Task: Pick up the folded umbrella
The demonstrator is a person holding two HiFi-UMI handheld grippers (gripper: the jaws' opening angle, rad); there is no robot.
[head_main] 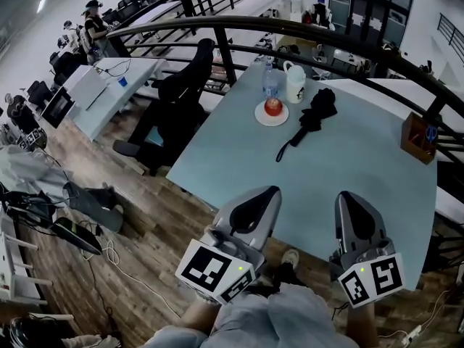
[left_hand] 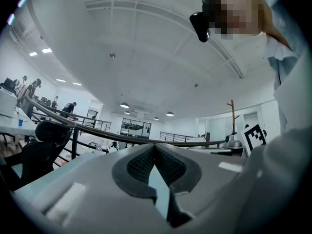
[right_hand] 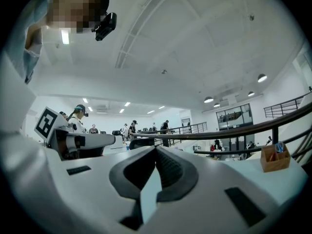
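The folded black umbrella (head_main: 315, 111) lies on the pale blue table (head_main: 348, 172) toward its far side, with its wrist strap trailing toward me. My left gripper (head_main: 270, 191) hovers over the table's near edge, well short of the umbrella. Its jaws meet at the tips and hold nothing (left_hand: 154, 147). My right gripper (head_main: 346, 196) is level beside it, to the right and equally far from the umbrella. Its jaws are also closed and empty (right_hand: 156, 150). Neither gripper view shows the umbrella.
Just left of the umbrella stand a plate with a red apple (head_main: 272, 108), a water bottle (head_main: 270, 82) and a white mug (head_main: 295, 83). A wooden box (head_main: 419, 138) sits at the table's right edge. A curved black railing (head_main: 290, 29) runs behind, with a black chair (head_main: 181, 93) at the left.
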